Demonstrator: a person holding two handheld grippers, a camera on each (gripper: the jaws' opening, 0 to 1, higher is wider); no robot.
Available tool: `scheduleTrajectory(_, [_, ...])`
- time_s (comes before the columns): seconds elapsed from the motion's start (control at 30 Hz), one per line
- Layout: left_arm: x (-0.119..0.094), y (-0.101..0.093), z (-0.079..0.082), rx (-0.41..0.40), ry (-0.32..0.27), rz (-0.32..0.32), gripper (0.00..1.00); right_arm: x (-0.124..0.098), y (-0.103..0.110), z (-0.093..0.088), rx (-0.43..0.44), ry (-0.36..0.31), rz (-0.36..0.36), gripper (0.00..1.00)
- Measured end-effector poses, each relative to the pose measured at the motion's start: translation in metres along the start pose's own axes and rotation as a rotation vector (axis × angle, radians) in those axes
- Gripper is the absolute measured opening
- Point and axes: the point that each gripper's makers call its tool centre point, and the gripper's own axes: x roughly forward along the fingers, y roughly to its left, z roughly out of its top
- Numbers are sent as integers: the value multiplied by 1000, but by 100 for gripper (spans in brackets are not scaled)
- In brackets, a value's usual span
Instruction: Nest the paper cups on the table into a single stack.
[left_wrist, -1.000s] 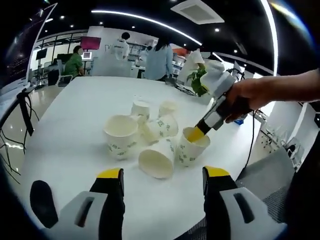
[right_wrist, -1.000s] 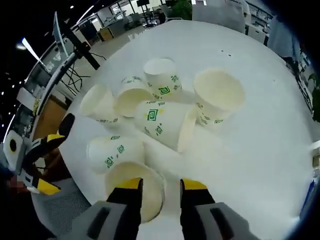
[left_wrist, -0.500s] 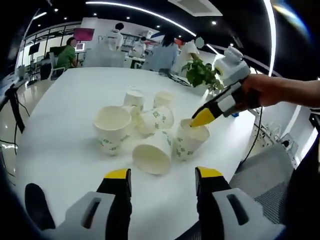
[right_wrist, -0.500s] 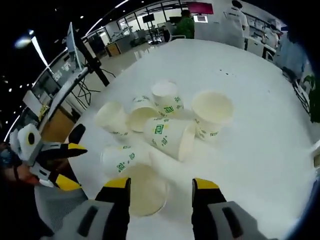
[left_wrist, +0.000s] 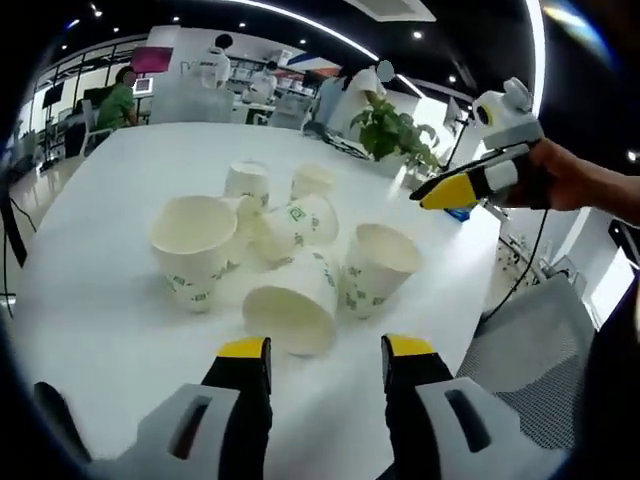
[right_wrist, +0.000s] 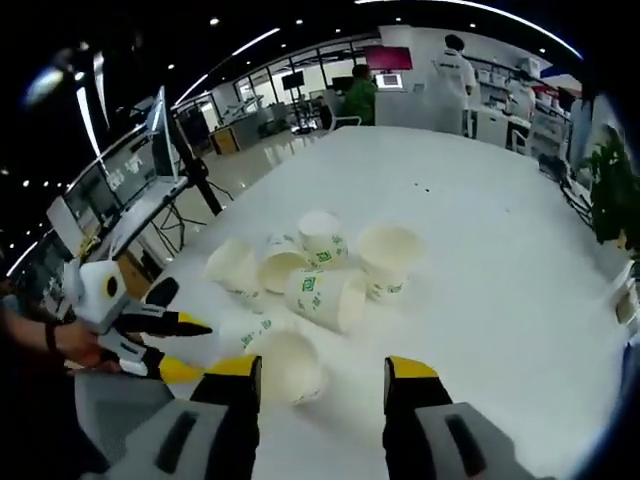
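**Cups loose, no stack yet**

Paper cups (left_wrist: 290, 250) clustered mid-bench (left_wrist: 90, 330), some upright, some tipped. Left gripper (left_wrist: 325, 350) & right gripper (right_wrist: 322, 368): fingers spread, empty. Risk: tipped cups likely roll or crush if pinched off-centre.

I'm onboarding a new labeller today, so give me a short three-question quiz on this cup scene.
1. True or false: the paper cups are already nested into one stack.
2. Which plant stands at the white table's far edge? A) potted green plant B) cactus
3. Fill in: the left gripper has its jaws ____.

Key: 1 false, they lie scattered, some tipped over. 2 A, the potted green plant. 3 open, as is the right gripper.
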Motion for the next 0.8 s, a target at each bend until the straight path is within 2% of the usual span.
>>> scheduleTrajectory(0.07, [4, -1, -1, 20, 6, 1, 40, -6, -2, -4, 5, -11, -8, 48])
scheduleTrajectory(0.23, [18, -4, -3, 56, 10, -15, 38, -19, -10, -28, 22, -20, -31, 48])
scheduleTrajectory(0.37, [29, -5, -1, 64, 15, -27, 37, -29, -3, -42, 36, -21, -34, 50])
scheduleTrajectory(0.6, [45, -5, -3, 83, 37, -32, 36, -43, 17, -41, 7, -86, -8, 62])
scheduleTrajectory(0.8, [52, -7, -3, 118, 52, -23, 34, -56, 30, -46, 48, -126, -6, 64])
